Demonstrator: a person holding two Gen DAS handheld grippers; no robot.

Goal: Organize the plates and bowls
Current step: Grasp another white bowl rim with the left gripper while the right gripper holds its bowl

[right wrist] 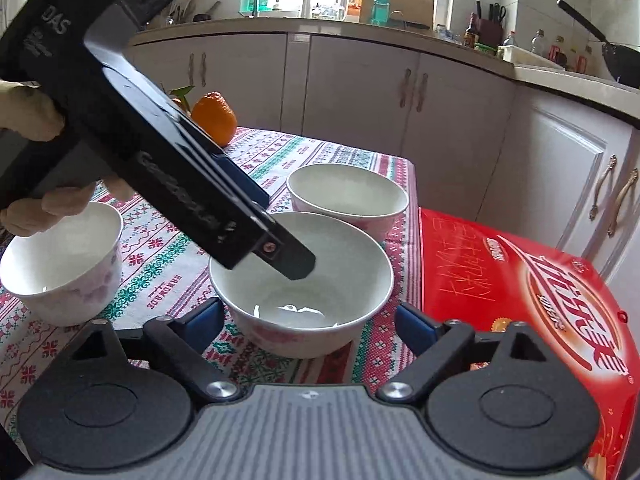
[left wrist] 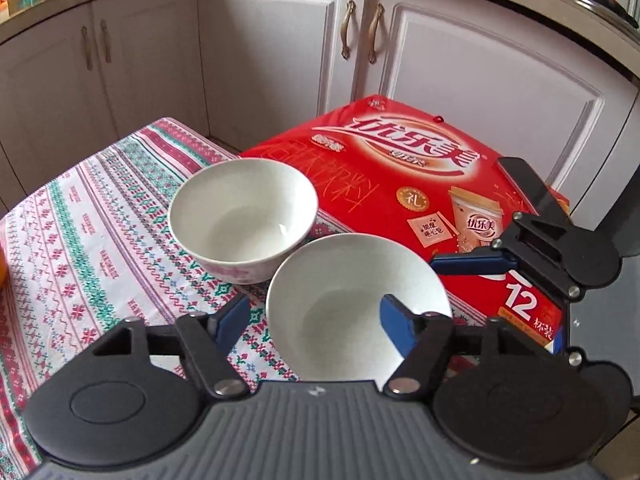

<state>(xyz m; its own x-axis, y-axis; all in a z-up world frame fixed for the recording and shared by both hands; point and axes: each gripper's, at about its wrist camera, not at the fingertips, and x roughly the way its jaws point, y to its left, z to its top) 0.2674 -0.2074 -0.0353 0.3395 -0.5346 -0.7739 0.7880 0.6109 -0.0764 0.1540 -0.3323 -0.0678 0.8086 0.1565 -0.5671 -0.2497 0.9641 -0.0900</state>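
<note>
- The left gripper (left wrist: pixel 316 324) is reaching down over the middle bowl (right wrist: pixel 300 280), its jaws standing fairly narrow; one blue-padded finger is sitting inside the bowl, the other outside the rim, with a strip of cloth showing between that pad and the wall.
- The right gripper (right wrist: pixel 310 324) is hovering at the near side of the middle bowl, its jaws spreading wide to either side of it and gripping nothing.
- A hand (right wrist: pixel 36 120) is holding the left gripper's black body, up and to the left of the middle bowl.
- Three bowls are standing upright and empty: the middle bowl, a far bowl (right wrist: pixel 348 196) just behind it, and a left bowl (right wrist: pixel 60 264) well to its left. All are round, glossy white ceramic with faint pink printing outside.
- One tablecloth (right wrist: pixel 160 264), woven-looking with red and green bands, is lying under the middle bowl.
- One red carton (right wrist: pixel 520 280), flat and glossy, is lying just right of the middle bowl.
- One orange (right wrist: pixel 212 120) is sitting well behind it.
</note>
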